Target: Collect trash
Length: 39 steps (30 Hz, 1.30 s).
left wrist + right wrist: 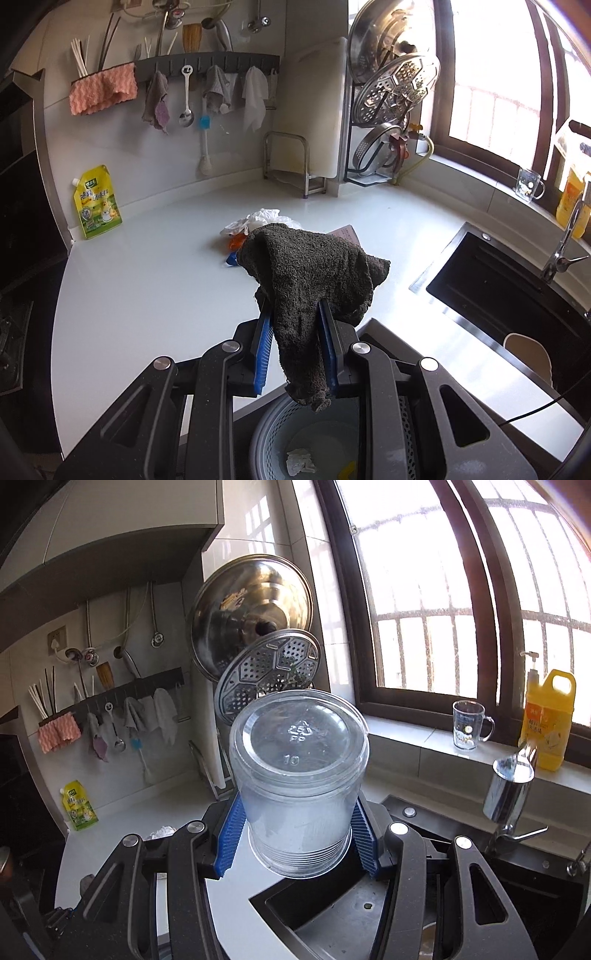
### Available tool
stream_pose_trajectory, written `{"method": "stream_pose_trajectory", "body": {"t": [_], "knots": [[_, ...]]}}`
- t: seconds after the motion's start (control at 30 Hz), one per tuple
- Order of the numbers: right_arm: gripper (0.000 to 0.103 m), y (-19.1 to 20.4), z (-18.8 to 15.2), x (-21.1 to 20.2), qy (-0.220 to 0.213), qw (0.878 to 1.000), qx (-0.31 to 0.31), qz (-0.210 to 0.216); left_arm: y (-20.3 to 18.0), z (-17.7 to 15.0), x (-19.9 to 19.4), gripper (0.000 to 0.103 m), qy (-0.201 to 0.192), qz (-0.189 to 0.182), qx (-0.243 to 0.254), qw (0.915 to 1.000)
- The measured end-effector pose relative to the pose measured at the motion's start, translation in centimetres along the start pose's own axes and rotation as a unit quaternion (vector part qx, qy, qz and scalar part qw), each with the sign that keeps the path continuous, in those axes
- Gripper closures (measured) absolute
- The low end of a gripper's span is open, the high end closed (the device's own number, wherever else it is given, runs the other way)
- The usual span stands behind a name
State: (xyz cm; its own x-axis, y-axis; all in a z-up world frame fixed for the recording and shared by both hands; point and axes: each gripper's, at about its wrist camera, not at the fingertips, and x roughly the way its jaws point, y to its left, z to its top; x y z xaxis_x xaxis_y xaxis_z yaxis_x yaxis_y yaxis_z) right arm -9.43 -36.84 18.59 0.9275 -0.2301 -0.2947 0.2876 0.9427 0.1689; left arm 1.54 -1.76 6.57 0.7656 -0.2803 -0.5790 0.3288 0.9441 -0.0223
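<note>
Below us the bin (273,435) holds one paper wad (301,460), while our left gripper (295,343) pinches a dark rag (314,273), our right gripper (295,834) clamps a clear plastic cup (299,786), and a wrapper pile (255,225) waits on the countertop (147,280) beyond.

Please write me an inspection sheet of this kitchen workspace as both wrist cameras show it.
Surface: white countertop, black sink set in it.
Job's things: trash pile on the counter; crumpled paper in the bin below the counter edge.
Clutter: yellow pouch against the wall.
Grippers: left gripper shut on a dark cloth; right gripper shut on a clear plastic cup, held bottom toward the camera.
Cables: thin black cable over the counter.
Surroundings: pot lids on a rack, window, glass mug on the sill.
</note>
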Motion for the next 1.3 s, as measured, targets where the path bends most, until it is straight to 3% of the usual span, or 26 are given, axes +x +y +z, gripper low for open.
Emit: {"method": "stream_pose_trajectory", "body": {"t": [0.17, 0.3, 0.6, 0.8, 1.07, 1.3], "knots": [[0.052, 2.0, 3.1, -1.1, -0.009, 0.999, -0.013, 0.030, -0.5, 0.0, -0.6, 0.079, -0.001, -0.001, 0.004, 1.0000], [0.052, 3.8, 1.9, -1.3, -0.010, 0.998, -0.029, 0.060, -0.6, -0.3, -1.6, 0.079, -0.004, -0.002, 0.004, 1.0000], [0.052, 8.6, -10.4, -1.3, 0.079, 0.985, -0.058, 0.145, -1.1, -3.7, -3.3, 0.079, 0.015, -0.015, 0.004, 0.9998], [0.052, 10.7, -18.3, -1.7, 0.138, 0.974, -0.043, 0.173, -1.2, -6.6, -2.7, 0.079, 0.041, -0.018, -0.008, 0.9989], [0.052, 10.0, -26.4, 0.6, 0.207, 0.969, -0.021, 0.130, -1.4, -10.5, -0.6, 0.079, 0.068, -0.006, 0.003, 0.9977], [0.052, 10.3, -29.1, 1.7, 0.239, 0.963, -0.029, 0.121, -1.2, -12.4, 1.2, 0.079, 0.096, -0.013, -0.002, 0.9953]]}}
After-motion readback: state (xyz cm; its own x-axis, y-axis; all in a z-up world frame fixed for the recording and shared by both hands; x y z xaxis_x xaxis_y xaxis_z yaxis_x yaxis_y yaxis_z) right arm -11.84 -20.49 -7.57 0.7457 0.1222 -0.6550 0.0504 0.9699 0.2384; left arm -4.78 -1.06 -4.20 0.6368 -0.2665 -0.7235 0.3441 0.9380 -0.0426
